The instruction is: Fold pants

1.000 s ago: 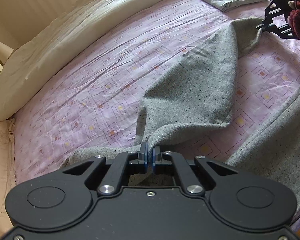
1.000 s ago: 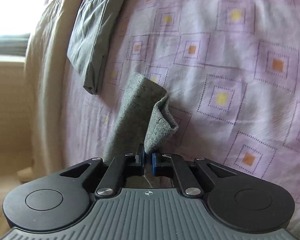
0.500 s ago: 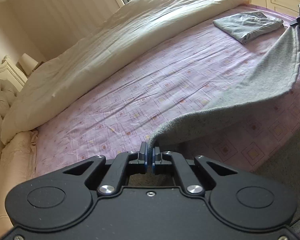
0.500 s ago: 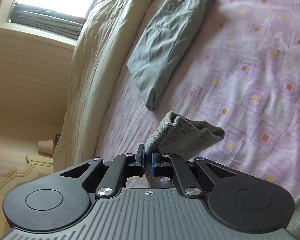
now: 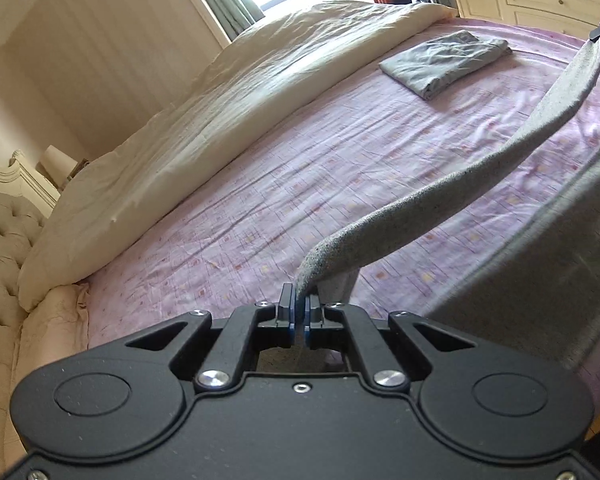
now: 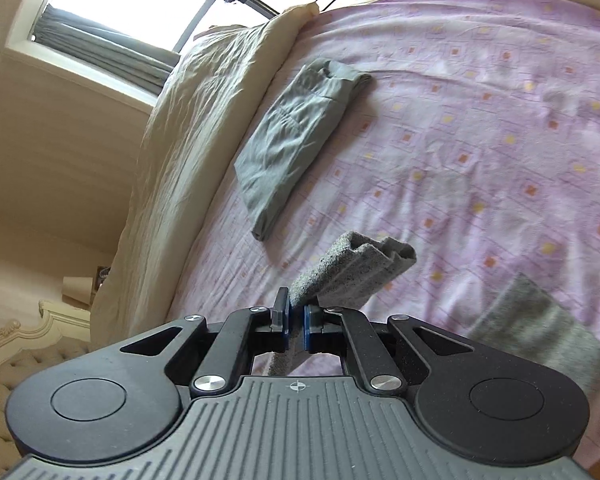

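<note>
L gripper pinching edge of grey pants, R gripper clamped on bunched end. Pants strung betw both, lifted over purple sheet, rest sagging near right. Fabric soft, thickish knit, droops, light; prob best held at corners/edge. Far: folded grey garment, cream duvet.

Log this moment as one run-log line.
left gripper: shut on grey pants | right gripper: shut on grey pants | pants: held above bed sheet | folded garment: on bed
</note>
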`<state>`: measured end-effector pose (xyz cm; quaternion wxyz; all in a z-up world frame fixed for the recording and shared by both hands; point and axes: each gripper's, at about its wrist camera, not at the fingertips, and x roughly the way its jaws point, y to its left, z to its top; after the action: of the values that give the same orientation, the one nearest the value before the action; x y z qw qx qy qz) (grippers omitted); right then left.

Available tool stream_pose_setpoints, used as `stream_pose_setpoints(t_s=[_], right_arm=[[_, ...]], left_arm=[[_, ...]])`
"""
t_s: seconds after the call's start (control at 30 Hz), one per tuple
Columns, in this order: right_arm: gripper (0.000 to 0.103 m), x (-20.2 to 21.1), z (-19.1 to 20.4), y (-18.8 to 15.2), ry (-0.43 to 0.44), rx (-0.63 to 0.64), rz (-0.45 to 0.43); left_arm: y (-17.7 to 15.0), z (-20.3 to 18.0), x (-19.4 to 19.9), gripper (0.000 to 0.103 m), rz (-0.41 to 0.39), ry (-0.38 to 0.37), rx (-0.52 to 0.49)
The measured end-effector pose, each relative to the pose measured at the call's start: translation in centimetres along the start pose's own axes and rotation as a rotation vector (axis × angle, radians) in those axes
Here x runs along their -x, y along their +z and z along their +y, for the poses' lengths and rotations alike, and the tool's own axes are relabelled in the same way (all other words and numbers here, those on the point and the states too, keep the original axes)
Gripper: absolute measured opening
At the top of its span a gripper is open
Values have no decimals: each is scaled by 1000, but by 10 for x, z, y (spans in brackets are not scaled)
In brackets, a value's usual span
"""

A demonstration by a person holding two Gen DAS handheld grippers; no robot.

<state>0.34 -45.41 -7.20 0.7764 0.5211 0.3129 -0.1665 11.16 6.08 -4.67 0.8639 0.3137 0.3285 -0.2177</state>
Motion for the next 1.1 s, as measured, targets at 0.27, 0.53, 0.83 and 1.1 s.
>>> stream_pose_setpoints(t_s=[0.27, 0.53, 0.83, 1.1], right_arm=[[6, -20, -97, -40, -258, -79, 185], [6, -16, -90, -42, -235, -8, 183], [6, 13, -39, -19, -113, 193, 77], [6, -27, -114, -48, -342, 105, 233]], left_arm=[[-57, -71, -22, 6, 203, -126, -76], [-61, -81, -33, 6, 252, -100, -56], [-56, -78, -18, 6, 223, -77, -50], [-79, -114, -38, 7, 311, -127, -230]])
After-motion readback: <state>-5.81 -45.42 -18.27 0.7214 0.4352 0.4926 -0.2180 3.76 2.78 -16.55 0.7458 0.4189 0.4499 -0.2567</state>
